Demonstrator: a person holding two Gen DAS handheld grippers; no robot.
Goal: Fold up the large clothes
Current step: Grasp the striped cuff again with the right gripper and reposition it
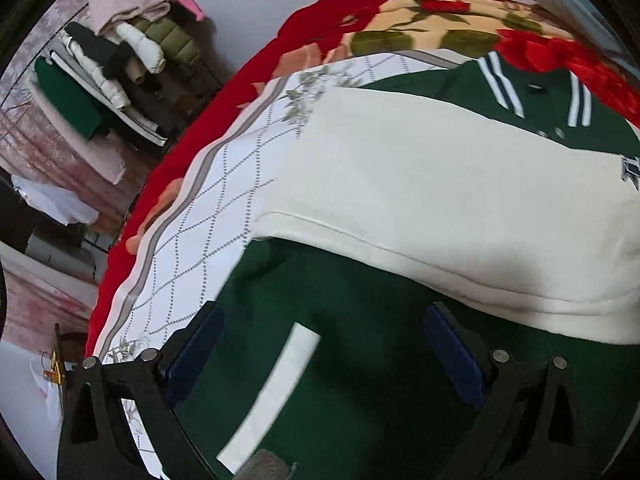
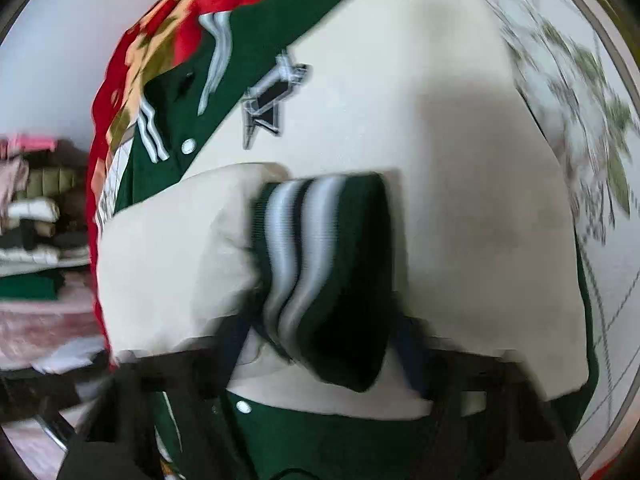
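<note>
A green varsity jacket (image 1: 352, 340) with cream sleeves lies on the bed. One cream sleeve (image 1: 440, 184) is folded across its chest. My left gripper (image 1: 324, 356) is open, its blue pads (image 1: 196, 352) hovering just over the green body near a white pocket stripe (image 1: 276, 392). In the right wrist view my right gripper (image 2: 324, 344) is shut on the striped green cuff (image 2: 320, 264) of the other cream sleeve (image 2: 172, 260) and holds it over the jacket's front (image 2: 460, 128), below the chest patch (image 2: 272, 100). The view is motion-blurred.
The jacket rests on a white quilted sheet (image 1: 208, 216) over a red floral blanket (image 1: 420, 20). A stack of folded clothes (image 1: 120, 52) stands by the wall to the left, also in the right wrist view (image 2: 36, 216).
</note>
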